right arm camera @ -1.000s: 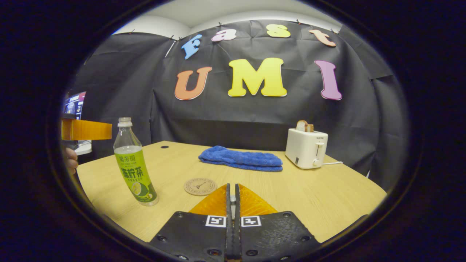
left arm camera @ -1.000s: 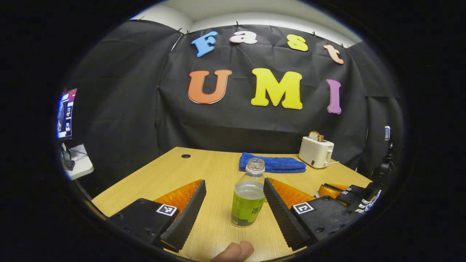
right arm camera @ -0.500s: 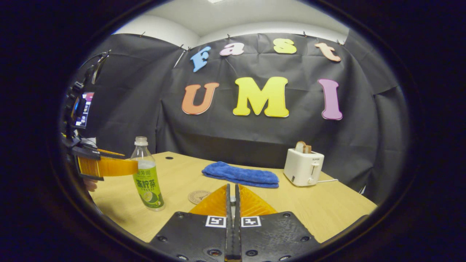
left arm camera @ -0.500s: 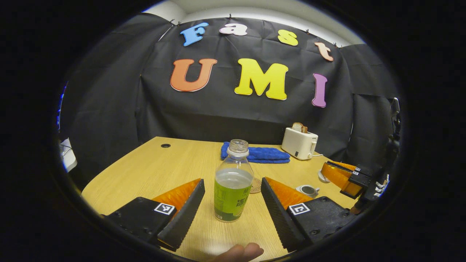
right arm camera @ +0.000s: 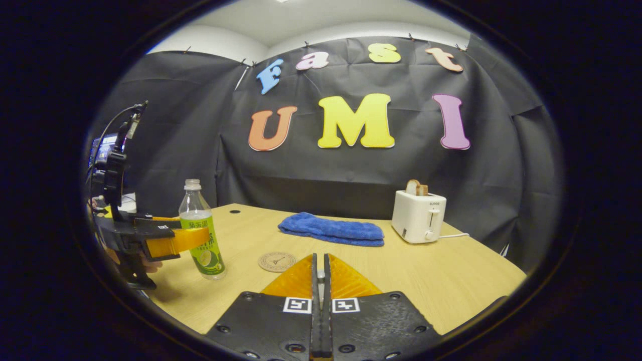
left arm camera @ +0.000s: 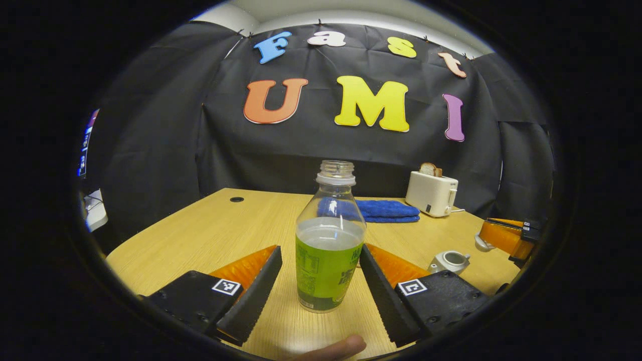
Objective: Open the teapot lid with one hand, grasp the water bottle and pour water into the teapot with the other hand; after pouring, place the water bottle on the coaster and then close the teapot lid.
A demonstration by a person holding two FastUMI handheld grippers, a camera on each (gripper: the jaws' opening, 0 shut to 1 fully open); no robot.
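While the left gripper (left arm camera: pixel 321 273) stands spread wide in the left gripper view, the uncapped water bottle (left arm camera: pixel 328 245) stands upright on the table (left arm camera: pixel 210 235) between its fingers, neither pressing it yet. Off to the right of those jaws sits the teapot (left arm camera: pixel 448 260), its mouth open and lidless. In the right gripper view, the right gripper (right arm camera: pixel 319 273) is clenched on something small that cannot be made out; the coaster (right arm camera: pixel 277 261) lies bare just ahead-left. Judging by this, grasping, pouring, setting down and closing remain.
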